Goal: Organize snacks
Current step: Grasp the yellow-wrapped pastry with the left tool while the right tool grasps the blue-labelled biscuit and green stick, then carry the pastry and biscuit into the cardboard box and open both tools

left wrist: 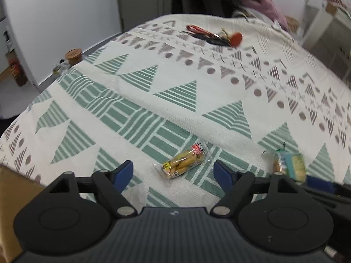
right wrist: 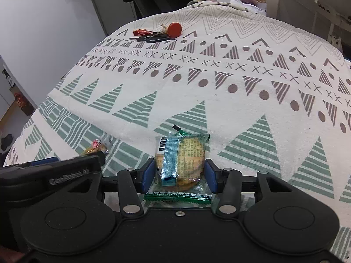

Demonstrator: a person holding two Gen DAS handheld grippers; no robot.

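Taking the patterned cloth [left wrist: 166, 100] as the landmark and reading from its left: a brown cardboard surface [left wrist: 13, 188] shows at the cloth's near left edge; whether it is a box for the snacks cannot be told. On the cloth's green-striped near part lies the yellow snack pack [left wrist: 183, 163], flat, framed between the spread fingers of the left gripper [left wrist: 173, 171], which is wide open and holds nothing; the pack looks to lie just ahead of the fingertips. Right of it, the right gripper [right wrist: 178, 175] has its blue pads closed against both sides of the cracker packet [right wrist: 181, 160], gripping it. A bunch of keys [right wrist: 158, 34] lies at the cloth's far side, well apart. The step in hand looks like gathering: one packet secured, the yellow one next. That calls for lowering the left gripper around the pack and closing gently, since the wrapper may slip.
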